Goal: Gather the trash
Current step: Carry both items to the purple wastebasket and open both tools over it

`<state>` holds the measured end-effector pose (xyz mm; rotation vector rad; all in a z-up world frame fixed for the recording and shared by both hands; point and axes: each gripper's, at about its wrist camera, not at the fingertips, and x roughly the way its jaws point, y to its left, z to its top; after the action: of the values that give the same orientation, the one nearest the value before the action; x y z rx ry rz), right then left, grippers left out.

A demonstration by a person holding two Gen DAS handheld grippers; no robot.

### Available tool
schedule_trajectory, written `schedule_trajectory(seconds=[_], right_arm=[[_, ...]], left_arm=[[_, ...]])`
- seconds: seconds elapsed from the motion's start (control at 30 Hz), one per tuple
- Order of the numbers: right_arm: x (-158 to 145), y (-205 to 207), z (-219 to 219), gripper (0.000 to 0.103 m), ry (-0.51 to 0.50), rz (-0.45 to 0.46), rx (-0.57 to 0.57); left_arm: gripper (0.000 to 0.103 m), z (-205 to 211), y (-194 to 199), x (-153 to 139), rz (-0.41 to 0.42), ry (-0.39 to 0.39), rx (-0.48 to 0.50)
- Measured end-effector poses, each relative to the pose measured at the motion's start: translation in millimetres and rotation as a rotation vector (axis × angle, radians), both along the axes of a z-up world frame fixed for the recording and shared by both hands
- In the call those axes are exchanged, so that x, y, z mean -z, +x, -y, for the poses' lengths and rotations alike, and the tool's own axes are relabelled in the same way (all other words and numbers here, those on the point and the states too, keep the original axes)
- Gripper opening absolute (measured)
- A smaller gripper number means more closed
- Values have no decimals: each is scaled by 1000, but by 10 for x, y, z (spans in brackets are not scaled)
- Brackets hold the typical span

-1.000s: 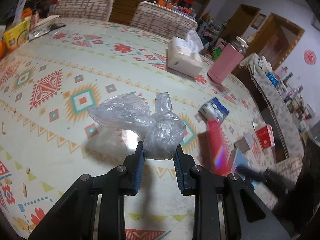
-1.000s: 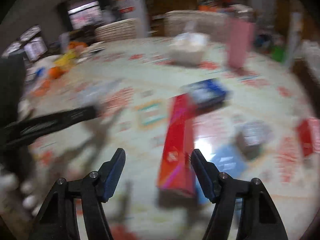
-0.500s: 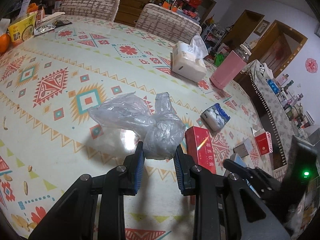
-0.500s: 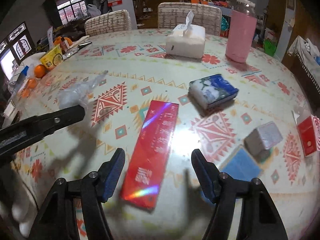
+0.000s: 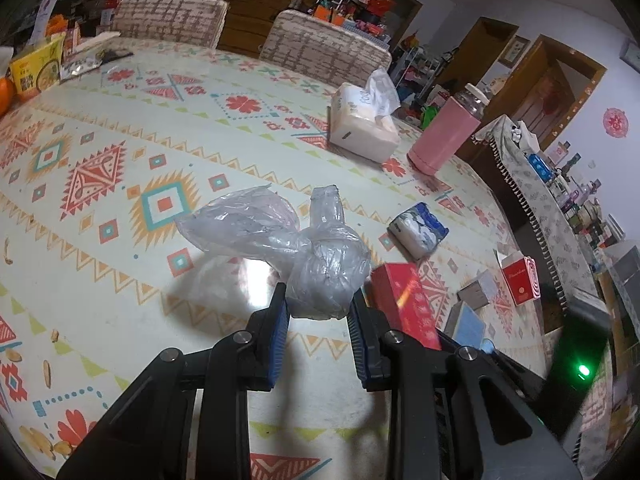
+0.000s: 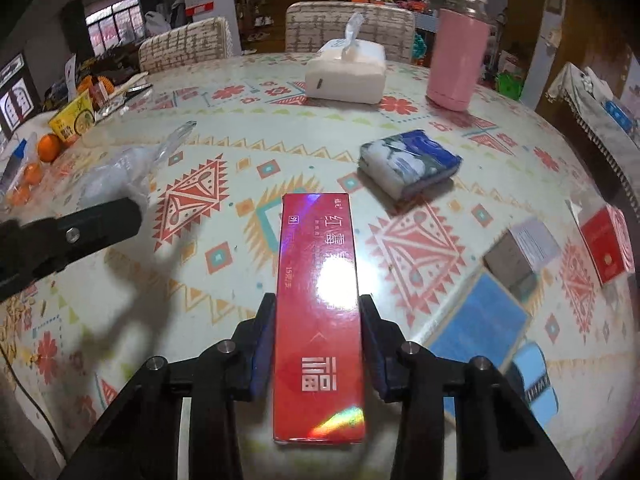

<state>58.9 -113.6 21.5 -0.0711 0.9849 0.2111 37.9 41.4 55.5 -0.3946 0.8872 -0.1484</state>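
Note:
A crumpled clear plastic bag is held just above the patterned table, with my left gripper shut on its knotted lump. In the right wrist view that bag and the left gripper sit at the left. A long red box lies flat on the table. My right gripper straddles the box's near half; its jaws are closing and the blue pads touch both long sides. The red box also shows right of the bag in the left wrist view.
Beyond the red box lie a blue-and-white tissue pack, a white tissue box and a pink flask. To the right are a grey box, a small red box and a blue card. Oranges sit far left.
My right gripper came down over the red box and its jaws drew in from wide apart to the box's sides. The left gripper and its bag stayed put.

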Motion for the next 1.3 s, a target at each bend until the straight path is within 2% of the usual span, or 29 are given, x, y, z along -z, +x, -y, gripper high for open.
schedule_trajectory(seconds=[0.27, 0.5, 0.77, 1.03, 1.17, 1.23, 1.3], right_arm=[[-370, -656, 311, 44, 20, 76, 121], [-634, -1354, 604, 44, 38, 154, 260], [-848, -1844, 1046, 44, 114, 237, 368], [-872, -2304, 1721, 44, 176, 284, 435], [-843, -2584, 2223, 44, 228, 308, 486], [-804, -2679, 2495, 44, 254, 305, 517], [-762, -2758, 2769, 44, 278, 300, 547]], left_arm=[[27, 191, -81, -46, 40, -3, 65], [27, 551, -159, 3, 16, -46, 228], [27, 892, -371, -69, 87, -9, 371], [27, 1014, -468, -94, 123, 96, 357], [27, 1129, -603, -117, 152, 113, 394], [27, 1219, -663, -106, 147, 163, 383], [27, 1298, -716, -126, 133, 167, 385]])
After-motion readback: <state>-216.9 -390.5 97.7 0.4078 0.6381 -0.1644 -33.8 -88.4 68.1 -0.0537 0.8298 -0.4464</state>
